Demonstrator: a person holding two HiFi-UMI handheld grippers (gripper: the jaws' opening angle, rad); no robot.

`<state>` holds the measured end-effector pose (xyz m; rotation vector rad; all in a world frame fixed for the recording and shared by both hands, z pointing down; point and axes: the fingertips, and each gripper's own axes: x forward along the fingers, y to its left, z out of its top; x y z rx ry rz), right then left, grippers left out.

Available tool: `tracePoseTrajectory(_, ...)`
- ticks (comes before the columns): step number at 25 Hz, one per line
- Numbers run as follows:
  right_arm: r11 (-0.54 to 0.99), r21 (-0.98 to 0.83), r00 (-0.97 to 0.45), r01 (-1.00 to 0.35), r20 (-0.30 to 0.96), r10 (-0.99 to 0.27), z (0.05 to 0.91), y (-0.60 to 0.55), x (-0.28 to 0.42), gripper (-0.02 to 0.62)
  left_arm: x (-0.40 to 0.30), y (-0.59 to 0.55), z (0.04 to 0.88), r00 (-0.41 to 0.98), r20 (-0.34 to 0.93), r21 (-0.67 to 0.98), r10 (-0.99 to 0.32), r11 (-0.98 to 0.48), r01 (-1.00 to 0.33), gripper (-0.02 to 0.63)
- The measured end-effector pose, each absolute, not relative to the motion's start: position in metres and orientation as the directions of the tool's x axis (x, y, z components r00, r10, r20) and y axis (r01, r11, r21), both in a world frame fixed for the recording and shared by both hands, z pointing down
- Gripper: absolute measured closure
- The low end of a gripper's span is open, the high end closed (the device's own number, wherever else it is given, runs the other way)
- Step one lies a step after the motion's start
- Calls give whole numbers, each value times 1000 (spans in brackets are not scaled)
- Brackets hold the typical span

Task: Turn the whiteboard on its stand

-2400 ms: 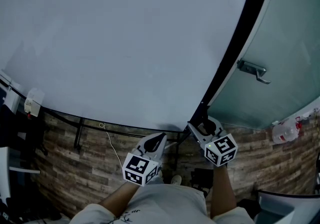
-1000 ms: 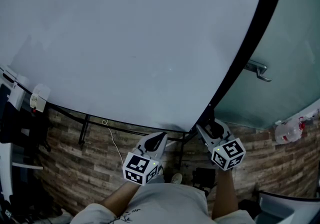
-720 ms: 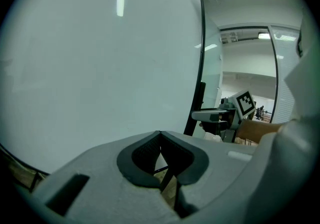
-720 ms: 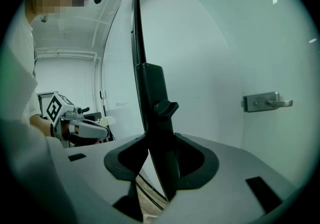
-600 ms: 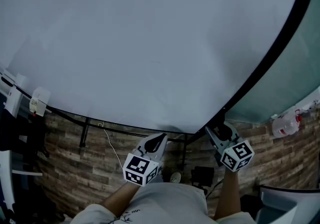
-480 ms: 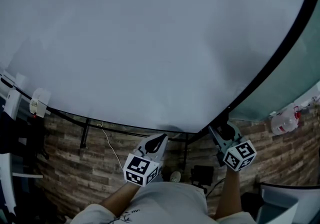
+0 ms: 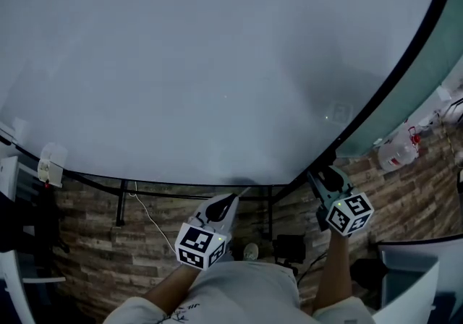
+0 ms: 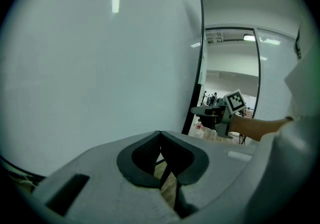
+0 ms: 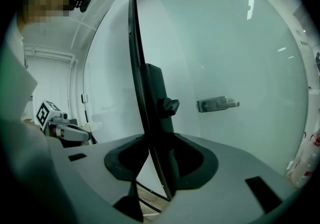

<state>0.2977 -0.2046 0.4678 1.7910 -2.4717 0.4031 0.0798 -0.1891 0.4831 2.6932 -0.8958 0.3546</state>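
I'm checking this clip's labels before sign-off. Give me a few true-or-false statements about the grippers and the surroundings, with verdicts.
1. The right gripper has the black edge of the whiteboard between its fingers. True.
2. The left gripper has its fingers spread wide. False: they are together, with nothing between them.
3. A door handle shows beyond the whiteboard's edge in the right gripper view. True.
4. The floor is plain white tile. False: it is brown planks.
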Motion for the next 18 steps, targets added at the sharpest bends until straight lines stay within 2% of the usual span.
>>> tracePoseTrajectory(10,226,-130,-251,-965,230,-940,461,-193,298,445,82,-170,478,811,313,192,-494,-803,-564,595)
tracePoseTrajectory(18,59,-21,-62,-998,286,-956,465,-185,295,445,85,-169,476,818,308,191,-487,-810,-554,595)
